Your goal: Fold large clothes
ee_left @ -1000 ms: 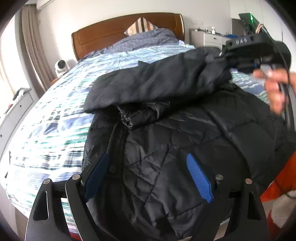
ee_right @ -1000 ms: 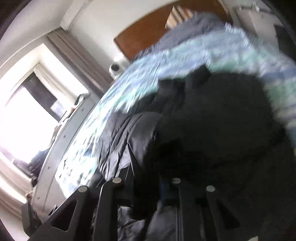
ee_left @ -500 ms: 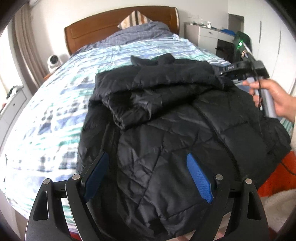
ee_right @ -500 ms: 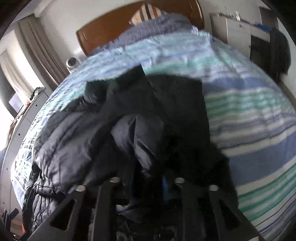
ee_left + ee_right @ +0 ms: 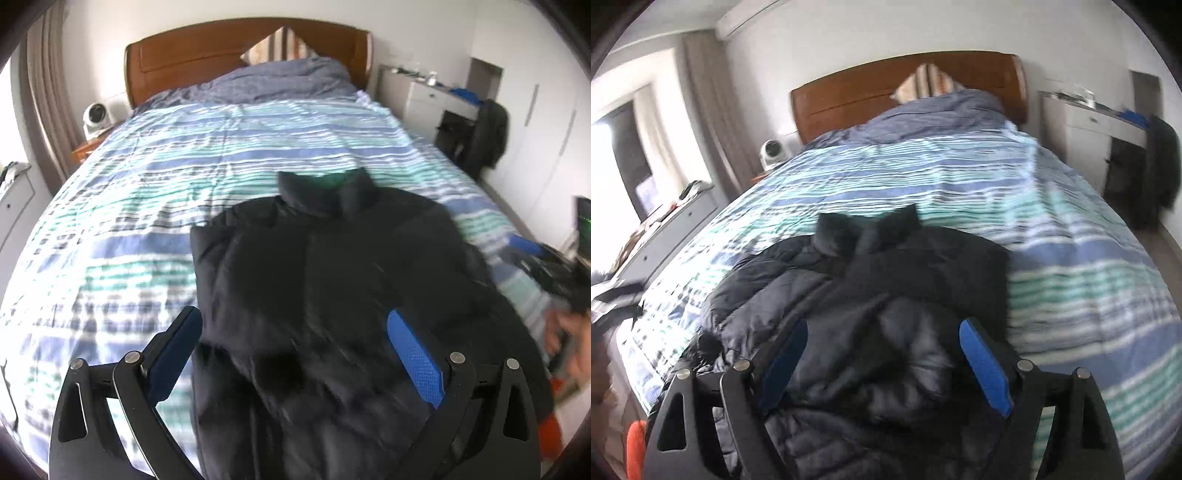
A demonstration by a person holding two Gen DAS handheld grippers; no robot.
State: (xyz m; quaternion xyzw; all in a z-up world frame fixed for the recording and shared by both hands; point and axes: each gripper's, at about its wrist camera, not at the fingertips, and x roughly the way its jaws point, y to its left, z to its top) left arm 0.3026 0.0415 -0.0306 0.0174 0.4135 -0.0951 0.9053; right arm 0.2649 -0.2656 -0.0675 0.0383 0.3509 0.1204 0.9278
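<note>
A black quilted puffer jacket (image 5: 332,288) lies on the striped bed, collar toward the headboard, sleeves folded in over its body. It also shows in the right wrist view (image 5: 886,314). My left gripper (image 5: 295,354) is open and empty, held above the jacket's lower part. My right gripper (image 5: 886,362) is open and empty above the jacket's right side, over a folded sleeve. The right gripper also shows blurred at the right edge of the left wrist view (image 5: 546,266), with the hand that holds it.
The bed (image 5: 221,147) has a blue, green and white striped cover, a wooden headboard (image 5: 229,51) and a pillow. A white dresser (image 5: 424,96) and a dark garment on a chair (image 5: 487,133) stand at the right. A small white fan (image 5: 96,118) sits at the left.
My right gripper has let go of the sleeve after laying it across the jacket, and has pulled back to the right. Both views have drawn back and up from the jacket.
</note>
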